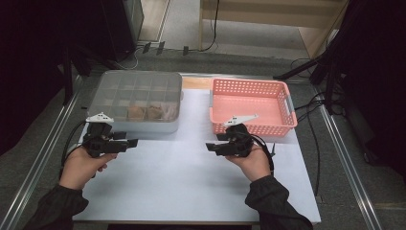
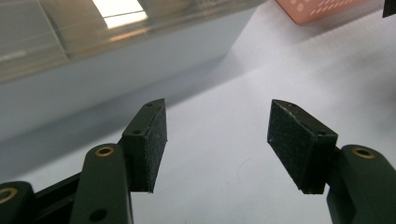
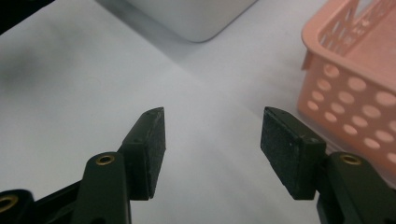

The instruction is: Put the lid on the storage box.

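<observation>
Two black hand-held grippers hovered over the white table sheet, both released and empty; the left gripper lay just before the clear lidded compartment box; the right gripper sat just beside the pink perforated plastic basket, jaws apart

Lab recording bay — metal-railed table, white work sheet, floor cables, dark surrounding stands.

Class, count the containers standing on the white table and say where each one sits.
2. The lidded compartment box stands at the far left; the pink basket stands at the far right. Nothing seems hidden.
</observation>
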`<state>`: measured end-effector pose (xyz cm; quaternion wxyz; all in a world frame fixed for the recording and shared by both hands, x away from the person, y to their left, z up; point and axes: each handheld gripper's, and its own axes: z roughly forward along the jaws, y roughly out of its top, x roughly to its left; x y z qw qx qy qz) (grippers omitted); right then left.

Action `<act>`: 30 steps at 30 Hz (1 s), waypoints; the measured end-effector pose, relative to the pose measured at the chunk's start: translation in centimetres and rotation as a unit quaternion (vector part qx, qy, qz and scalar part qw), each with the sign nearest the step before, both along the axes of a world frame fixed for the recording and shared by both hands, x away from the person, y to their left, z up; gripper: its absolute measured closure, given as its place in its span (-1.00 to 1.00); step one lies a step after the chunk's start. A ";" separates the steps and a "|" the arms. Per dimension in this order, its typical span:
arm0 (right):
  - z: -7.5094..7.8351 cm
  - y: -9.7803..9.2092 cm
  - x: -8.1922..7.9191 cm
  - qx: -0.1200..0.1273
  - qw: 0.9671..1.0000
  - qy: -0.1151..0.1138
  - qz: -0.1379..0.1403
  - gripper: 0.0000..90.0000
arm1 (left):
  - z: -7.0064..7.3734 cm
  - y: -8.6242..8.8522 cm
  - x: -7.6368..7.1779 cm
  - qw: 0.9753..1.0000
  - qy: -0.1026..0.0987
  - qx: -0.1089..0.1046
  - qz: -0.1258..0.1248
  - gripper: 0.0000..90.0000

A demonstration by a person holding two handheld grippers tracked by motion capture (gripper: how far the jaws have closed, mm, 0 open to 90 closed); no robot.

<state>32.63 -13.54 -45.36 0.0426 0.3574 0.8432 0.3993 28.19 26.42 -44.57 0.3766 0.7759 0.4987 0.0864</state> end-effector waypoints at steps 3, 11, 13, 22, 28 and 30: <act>-0.6 -0.7 -0.6 -0.003 1.000 -0.008 -0.007 -0.08 | -0.5 -0.2 -0.3 1.000 -0.002 -0.004 -0.001 -0.13; -2.1 -1.6 -1.4 -0.011 1.000 -0.007 -0.010 -0.10 | -2.0 -0.7 -1.3 1.000 -0.017 -0.007 -0.002 -0.10; -2.3 -1.7 -1.6 -0.012 1.000 -0.009 -0.010 -0.10 | -2.1 -0.7 -1.4 1.000 -0.018 -0.005 -0.003 -0.10; -3.5 -1.8 -2.0 -0.019 1.000 -0.017 -0.003 -0.12 | -3.6 -0.4 -1.8 1.000 -0.028 0.000 -0.009 -0.12; -4.0 -1.9 -1.5 -0.021 1.000 -0.006 -0.009 -0.13 | -4.6 -0.3 -1.6 1.000 -0.017 0.013 -0.015 -0.12; -4.3 -1.8 -1.5 -0.027 1.000 -0.005 -0.005 -0.13 | -4.7 -0.4 -1.6 1.000 -0.015 0.013 -0.017 -0.12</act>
